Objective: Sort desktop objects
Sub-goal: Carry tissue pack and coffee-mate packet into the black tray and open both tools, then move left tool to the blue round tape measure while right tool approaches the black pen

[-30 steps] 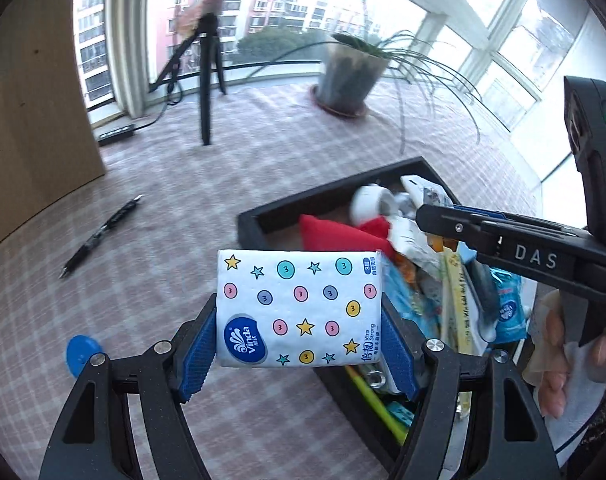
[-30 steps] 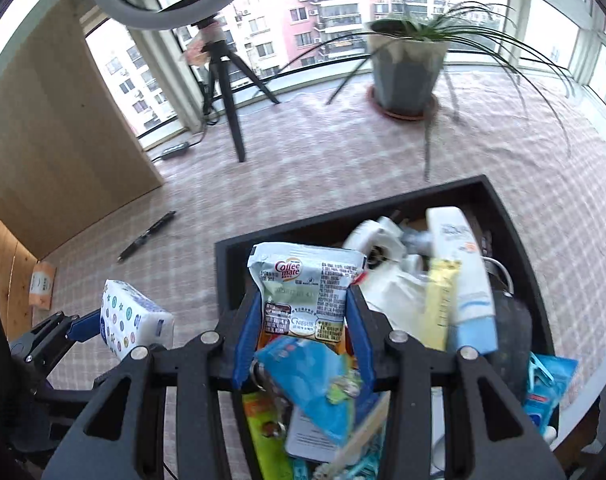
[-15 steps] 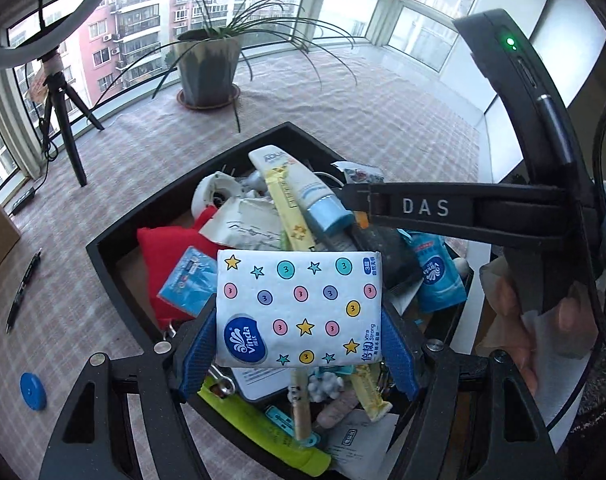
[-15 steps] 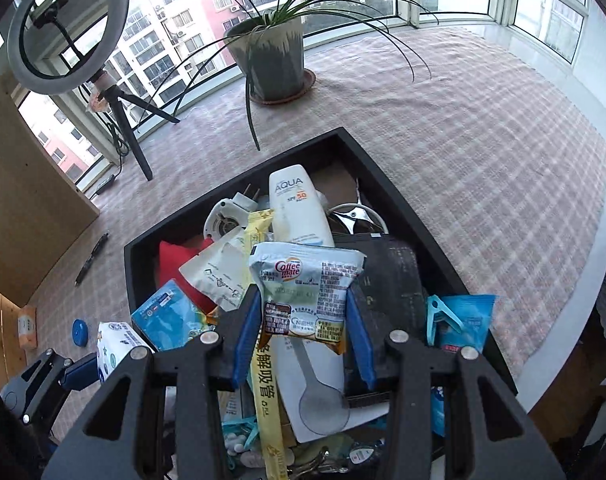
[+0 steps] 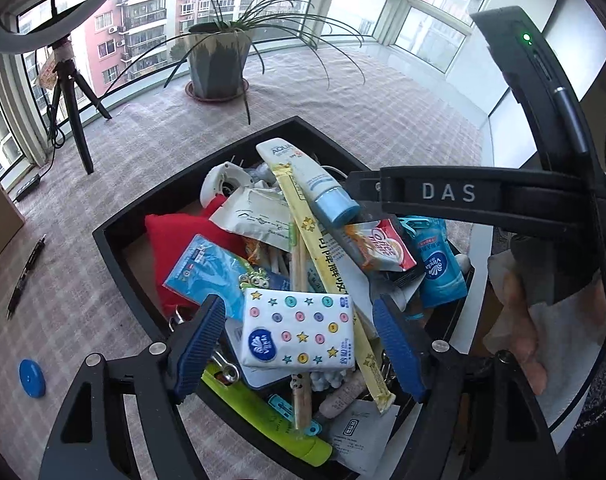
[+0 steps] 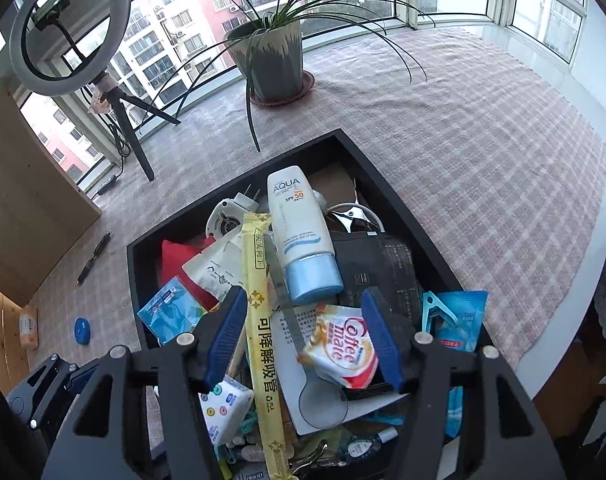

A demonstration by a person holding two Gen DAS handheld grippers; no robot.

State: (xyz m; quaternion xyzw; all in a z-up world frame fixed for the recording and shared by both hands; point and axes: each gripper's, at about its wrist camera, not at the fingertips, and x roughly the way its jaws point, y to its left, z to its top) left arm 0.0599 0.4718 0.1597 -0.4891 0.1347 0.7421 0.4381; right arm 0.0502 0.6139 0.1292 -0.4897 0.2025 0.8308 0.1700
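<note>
Left wrist view shows our left gripper (image 5: 299,344) with its blue pads spreading apart, and the star-and-dot tissue pack (image 5: 299,330) now lies between them with a gap on each side, resting on the heap in the black tray (image 5: 115,248). Our right gripper (image 6: 303,336) is opening too: the Coffee-mate sachet (image 6: 341,350) sits tilted on a white sheet in the tray, between the pads, and the right-hand pad looks very close to its edge, though we cannot tell for sure whether they still touch.

We judge both items delivered, so this pair of drops is done, and the sorting can move on to what stays on the checked cloth: a black pen (image 5: 25,272) and a blue round cap (image 5: 32,378), both well apart from the tray.

Against the earlier frames, the difference is plain. A second ago we had the tissue pack clamped over the bare cloth just beside the tray's near corner, and the sachet pinched upright over the tray's edge. Half a second ago both were over the tray, still gripped. Now both have dropped out of the pads and lie lower in the view, the pack flat, the sachet on its side with its red and white face up. The sunscreen tube (image 6: 299,236) and the yellow straw wrapper (image 6: 263,320) keep their places in the pile.
</note>
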